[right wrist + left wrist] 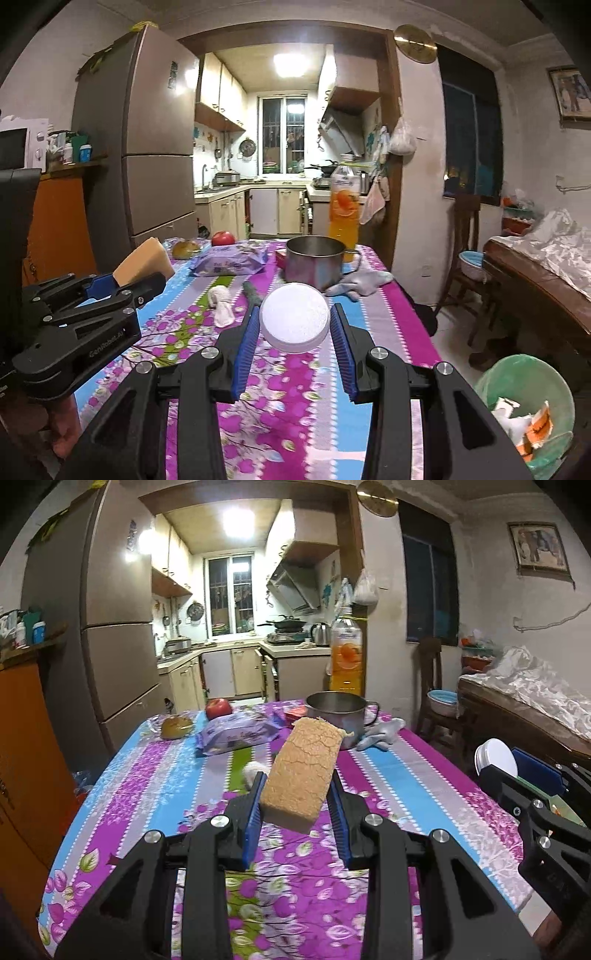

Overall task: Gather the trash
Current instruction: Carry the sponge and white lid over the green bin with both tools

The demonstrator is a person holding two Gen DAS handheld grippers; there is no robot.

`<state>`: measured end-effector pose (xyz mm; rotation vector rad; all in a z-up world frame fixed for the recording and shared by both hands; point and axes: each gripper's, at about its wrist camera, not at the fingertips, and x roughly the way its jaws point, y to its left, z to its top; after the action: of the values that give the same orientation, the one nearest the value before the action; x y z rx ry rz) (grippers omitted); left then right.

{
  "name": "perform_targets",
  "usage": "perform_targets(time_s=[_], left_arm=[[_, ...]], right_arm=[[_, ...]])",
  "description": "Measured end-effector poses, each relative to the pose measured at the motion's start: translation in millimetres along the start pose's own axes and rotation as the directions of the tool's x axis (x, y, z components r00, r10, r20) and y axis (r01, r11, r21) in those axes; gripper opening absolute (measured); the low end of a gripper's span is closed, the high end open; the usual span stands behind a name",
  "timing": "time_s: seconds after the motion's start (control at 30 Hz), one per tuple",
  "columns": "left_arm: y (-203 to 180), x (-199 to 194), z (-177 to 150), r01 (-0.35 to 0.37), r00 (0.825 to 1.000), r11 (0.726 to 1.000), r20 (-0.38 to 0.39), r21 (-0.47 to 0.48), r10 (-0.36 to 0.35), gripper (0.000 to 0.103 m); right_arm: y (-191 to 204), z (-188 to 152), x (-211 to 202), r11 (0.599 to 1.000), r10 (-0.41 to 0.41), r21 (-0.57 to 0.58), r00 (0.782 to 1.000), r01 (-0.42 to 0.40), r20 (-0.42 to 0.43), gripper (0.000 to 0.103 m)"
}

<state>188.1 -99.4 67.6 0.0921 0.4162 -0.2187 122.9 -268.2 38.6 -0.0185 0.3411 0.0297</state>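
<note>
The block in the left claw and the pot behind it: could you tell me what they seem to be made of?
The block looks like a dry, tan cellulose sponge: matte, finely porous, cracked on its face. The pot looks like stainless steel: a dull grey sheen with soft reflections, a thin rim and a side handle.

Only "GenRobot.AI" can be read, printed on the side of the left gripper (pixel 138 282) at the left of the right wrist view; other labels are blurred.
</note>
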Motion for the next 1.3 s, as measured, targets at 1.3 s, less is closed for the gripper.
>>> perform_targets(time_s=[1.3], left_arm=[[-308.6, 39.5, 9.9, 0.453, 0.891, 0.864, -0.155, 0.221, -0.428, 0.031]], right_arm=[[-334.0, -50.3, -90.4, 0.869, -0.401, 0.209, 0.886, 0.448, -0.233, 0.04]])
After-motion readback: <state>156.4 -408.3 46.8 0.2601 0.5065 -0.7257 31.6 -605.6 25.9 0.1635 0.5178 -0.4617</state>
